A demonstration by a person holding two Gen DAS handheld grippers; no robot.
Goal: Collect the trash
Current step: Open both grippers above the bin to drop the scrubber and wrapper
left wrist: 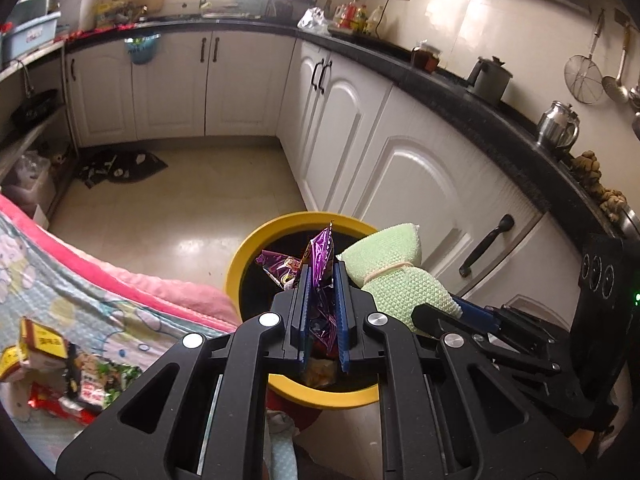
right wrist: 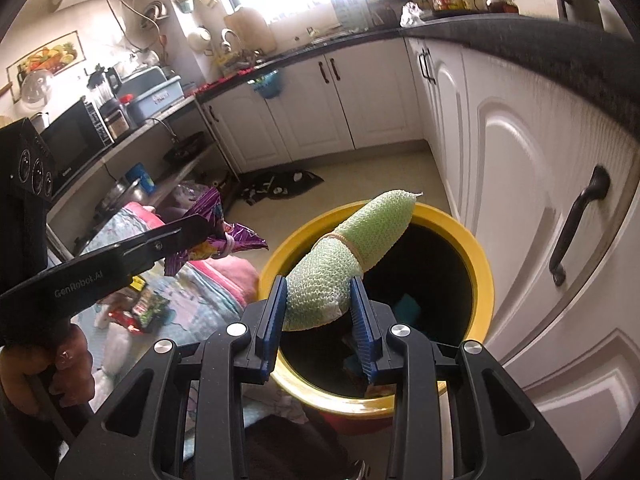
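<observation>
While over the yellow-rimmed bin [left wrist: 240,256], left gripper [left wrist: 322,276] pinches a purple wrapper [left wrist: 320,252] | right gripper [right wrist: 320,300] clamps a green mesh bundle [right wrist: 360,240] (rubber-banded) above the same bin | only right view shows teal scrap [right wrist: 408,304] inside | packets [left wrist: 92,384] remain on the blanket [left wrist: 80,300].

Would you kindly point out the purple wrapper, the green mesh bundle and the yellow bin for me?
purple wrapper [left wrist: 320,252], left wrist view, on its crinkled upper part above the fingers.
green mesh bundle [right wrist: 360,236], right wrist view, on its middle near the rubber band.
yellow bin [right wrist: 480,272], right wrist view, on its right rim.
</observation>
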